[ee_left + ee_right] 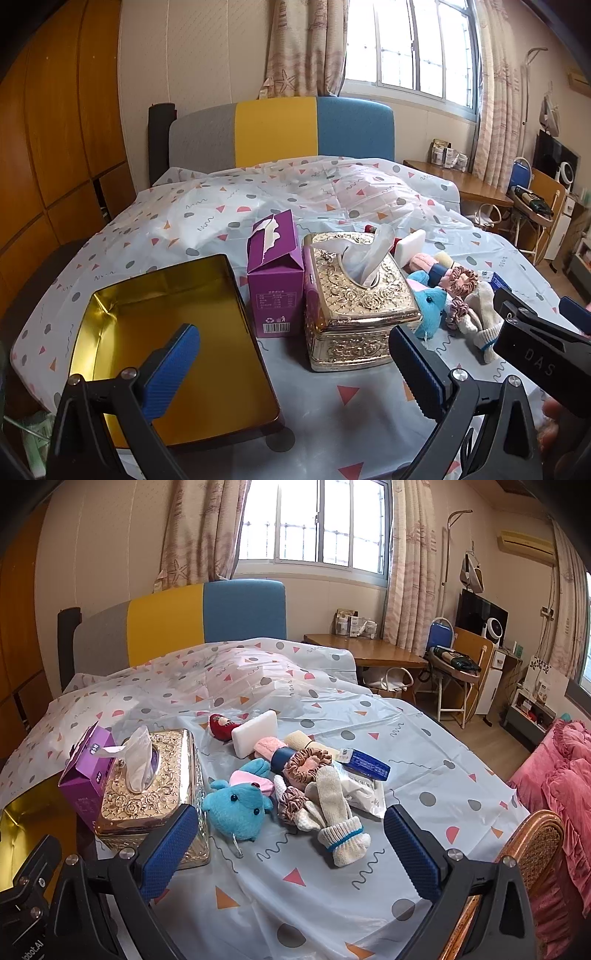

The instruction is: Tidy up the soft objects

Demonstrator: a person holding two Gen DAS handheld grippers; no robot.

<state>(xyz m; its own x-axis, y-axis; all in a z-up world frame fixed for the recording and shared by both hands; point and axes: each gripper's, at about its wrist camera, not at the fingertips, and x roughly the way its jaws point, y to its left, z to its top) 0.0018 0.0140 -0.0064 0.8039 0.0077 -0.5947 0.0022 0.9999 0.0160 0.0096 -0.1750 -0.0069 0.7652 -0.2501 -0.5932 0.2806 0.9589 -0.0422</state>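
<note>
A pile of soft things lies on the patterned cloth: a blue plush toy (pixel 238 810), a cream mitten (pixel 338 812), a brown scrunchie (pixel 308 764), a pink knit piece (pixel 267 747), a white sponge (pixel 255 733) and a red plush piece (pixel 221 725). The plush toy (pixel 430 304) and mitten (pixel 480 325) also show in the left wrist view. An empty gold tin (pixel 166 343) sits at the left. My left gripper (pixel 295 362) hovers open between the tin and the gold tissue box (pixel 360 295). My right gripper (pixel 291 842) hangs open just short of the pile, holding nothing.
A purple carton (pixel 275 275) stands behind the tin, beside the tissue box. A blue packet (pixel 365 766) and a white wrapper (pixel 364 790) lie by the pile. A wicker chair (pixel 535 845) stands at the right table edge, pink bedding (pixel 565 775) beyond it.
</note>
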